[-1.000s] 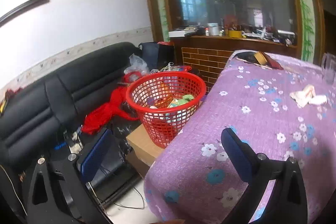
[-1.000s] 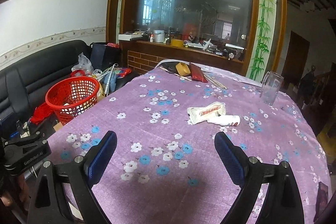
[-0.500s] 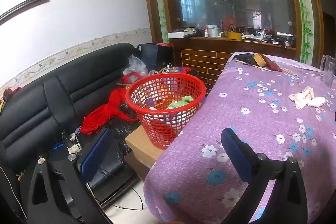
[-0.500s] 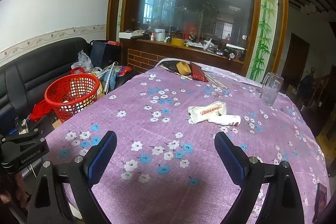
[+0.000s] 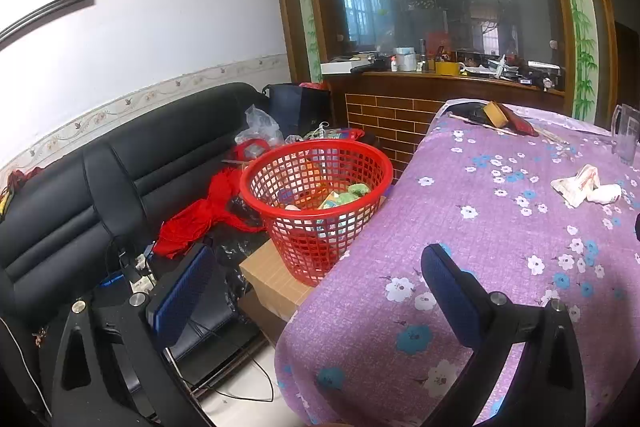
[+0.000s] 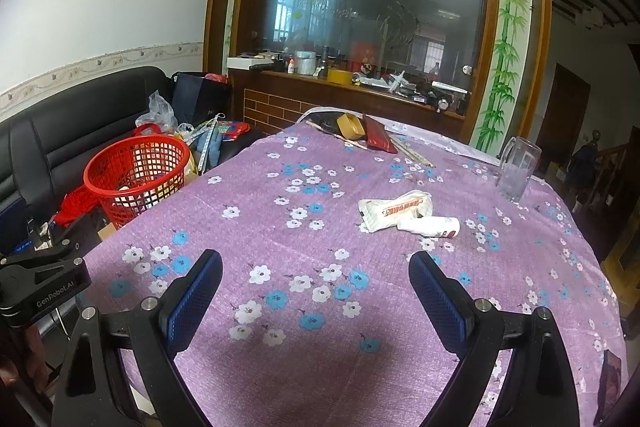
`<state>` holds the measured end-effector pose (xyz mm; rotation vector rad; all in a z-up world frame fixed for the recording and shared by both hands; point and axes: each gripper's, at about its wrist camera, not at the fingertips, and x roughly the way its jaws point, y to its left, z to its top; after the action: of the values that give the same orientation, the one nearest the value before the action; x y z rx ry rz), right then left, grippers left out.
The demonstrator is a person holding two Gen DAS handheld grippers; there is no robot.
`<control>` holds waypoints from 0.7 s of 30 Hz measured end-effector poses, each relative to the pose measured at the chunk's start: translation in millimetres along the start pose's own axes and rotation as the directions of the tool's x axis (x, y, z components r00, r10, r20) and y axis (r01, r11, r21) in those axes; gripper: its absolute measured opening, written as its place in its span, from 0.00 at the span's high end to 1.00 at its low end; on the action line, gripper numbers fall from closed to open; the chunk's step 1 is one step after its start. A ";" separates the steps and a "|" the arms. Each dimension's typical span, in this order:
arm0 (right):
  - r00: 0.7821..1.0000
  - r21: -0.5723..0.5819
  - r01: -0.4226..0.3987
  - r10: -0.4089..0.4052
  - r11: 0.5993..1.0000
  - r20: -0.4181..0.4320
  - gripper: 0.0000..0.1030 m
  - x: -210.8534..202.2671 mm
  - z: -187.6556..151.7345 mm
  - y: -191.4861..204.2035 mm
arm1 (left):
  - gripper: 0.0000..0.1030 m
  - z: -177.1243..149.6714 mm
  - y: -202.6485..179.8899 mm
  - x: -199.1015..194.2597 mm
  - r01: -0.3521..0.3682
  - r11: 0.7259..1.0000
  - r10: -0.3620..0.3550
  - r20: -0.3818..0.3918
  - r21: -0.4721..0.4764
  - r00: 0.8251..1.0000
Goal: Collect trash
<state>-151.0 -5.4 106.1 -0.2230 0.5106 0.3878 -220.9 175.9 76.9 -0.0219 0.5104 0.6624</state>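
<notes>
Change since earlier: in the right wrist view the red basket (image 6: 138, 179) now sits a little higher and nearer the middle than a second ago, and the white wrapper (image 6: 394, 209) has slid slightly right; in the left wrist view the frame has panned, so the trash has drifted toward the right edge.
Right gripper (image 6: 316, 301): jaws spread wide, nothing between them; it hangs over the near part of the table (image 6: 280, 239), aimed roughly at the trash, which looks like a line-up for a reach.
Left gripper (image 5: 316, 293): also wide open and empty, straddling the table's edge and facing the basket.
Trash location: the wrapper lies flat toward the far right of the tablecloth, touching a small white bottle (image 6: 430, 226) on its side; both are well apart from either gripper.
Trash material: the wrapper is thin, crumpled and printed in red, so it would likely crush under a pinch; the bottle is smooth and round, so it may roll.
Basket: red plastic lattice, round and open-topped, standing on a cardboard box (image 5: 272, 277) just beside the table's left edge, probably put there for short drops; it already holds some scraps.
Tablecloth: purple woven cloth with white and blue flowers, draped over a rounded edge.
Glass mug (image 6: 516, 169): clear, upright, beyond the trash, near enough to deserve care.
</notes>
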 end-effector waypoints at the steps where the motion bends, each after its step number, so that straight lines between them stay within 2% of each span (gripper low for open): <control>1: 1.000 0.000 -0.002 0.002 1.000 0.000 0.06 0.1 0.0 0.0 | 0.00 0.4 -0.1 -0.1 -0.001 1.000 0.001 0.001 -0.001 1.000; 21: 1.000 -0.004 -0.007 0.007 1.000 -0.009 0.06 4.4 -2.4 -0.1 | 0.00 1.2 -3.7 0.6 0.002 1.000 -0.002 -0.001 0.011 1.000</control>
<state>-148.5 -4.8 101.8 -0.2270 0.5196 0.3947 -217.8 173.5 77.1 -0.0127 0.5149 0.6582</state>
